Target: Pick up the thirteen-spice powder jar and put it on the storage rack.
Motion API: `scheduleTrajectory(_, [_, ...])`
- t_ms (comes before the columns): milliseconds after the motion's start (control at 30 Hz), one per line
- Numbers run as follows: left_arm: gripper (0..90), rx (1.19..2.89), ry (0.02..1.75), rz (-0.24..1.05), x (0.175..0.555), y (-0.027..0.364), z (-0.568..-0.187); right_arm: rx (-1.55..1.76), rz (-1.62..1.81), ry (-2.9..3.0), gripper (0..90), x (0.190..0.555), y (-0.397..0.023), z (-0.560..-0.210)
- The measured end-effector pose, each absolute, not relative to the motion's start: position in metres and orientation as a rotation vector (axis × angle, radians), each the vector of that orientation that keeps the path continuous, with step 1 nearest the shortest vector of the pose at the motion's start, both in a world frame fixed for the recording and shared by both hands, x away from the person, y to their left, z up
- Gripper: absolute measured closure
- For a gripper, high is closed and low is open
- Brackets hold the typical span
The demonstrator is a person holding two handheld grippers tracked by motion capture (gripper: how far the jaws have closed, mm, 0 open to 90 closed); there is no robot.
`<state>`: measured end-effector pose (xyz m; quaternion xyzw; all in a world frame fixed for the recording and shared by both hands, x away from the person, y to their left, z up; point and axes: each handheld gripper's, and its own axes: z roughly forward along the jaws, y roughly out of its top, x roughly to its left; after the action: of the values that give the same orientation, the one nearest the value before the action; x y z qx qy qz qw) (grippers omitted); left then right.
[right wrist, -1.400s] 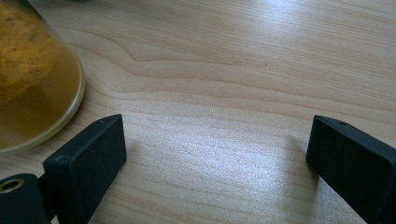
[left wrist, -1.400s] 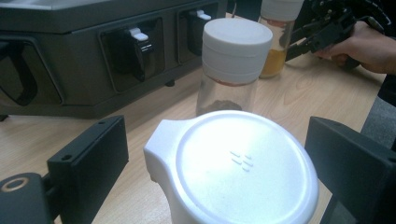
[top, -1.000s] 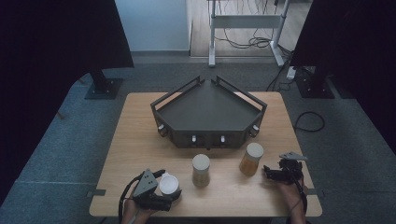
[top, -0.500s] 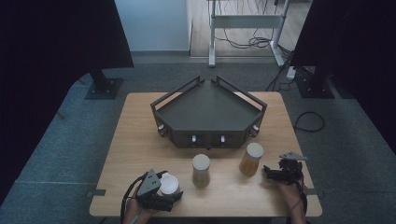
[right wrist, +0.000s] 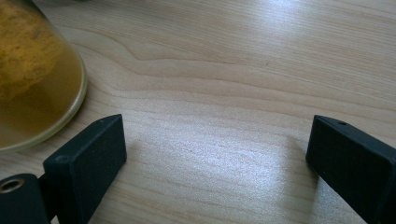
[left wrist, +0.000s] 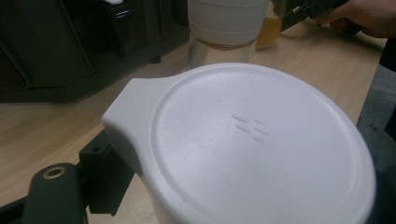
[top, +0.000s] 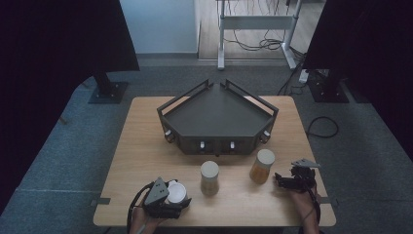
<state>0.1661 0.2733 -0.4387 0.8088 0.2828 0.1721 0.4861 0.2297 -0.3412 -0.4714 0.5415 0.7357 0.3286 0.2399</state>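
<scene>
A low container with a white lid [top: 176, 191] stands near the table's front left. My left gripper [top: 179, 196] has just been closing and is now shut on it. In the left gripper view the white lid [left wrist: 261, 144] hides most of the jaws, and one black finger [left wrist: 100, 158] shows under its tab. A white-lidded jar [top: 210, 178] stands mid-front. A jar of yellow stuff [top: 261, 166] stands to its right. My right gripper [top: 282, 181] rests open on the wood just right of that yellow jar [right wrist: 32, 70], with bare table between its fingers [right wrist: 88, 158].
A dark five-sided tray [top: 216, 114] with low rails and front knobs takes up the table's middle and back. The white-lidded jar [left wrist: 226, 28] and the tray's front wall [left wrist: 70, 56] rise just ahead of the left gripper. Cables and stands lie on the floor beyond.
The left gripper's jaws have closed in on the white-lidded container after a slight shift to the right. The right hand and both jars have stayed in place.
</scene>
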Motion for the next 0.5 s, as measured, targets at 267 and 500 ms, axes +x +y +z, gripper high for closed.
scheduleTrajectory(267, [19.5, 1.946, 0.71, 0.411, 0.1671, 0.2741, -0.4411, 1.482, 0.9, 2.014, 4.3, 0.2297, -0.3413, -0.4714])
scheduleTrajectory(500, [19.5, 1.947, 0.712, 0.44, 0.1643, 0.2707, -0.4411, 1.482, 0.9, 2.014, 4.3, 0.2297, -0.3413, -0.4714])
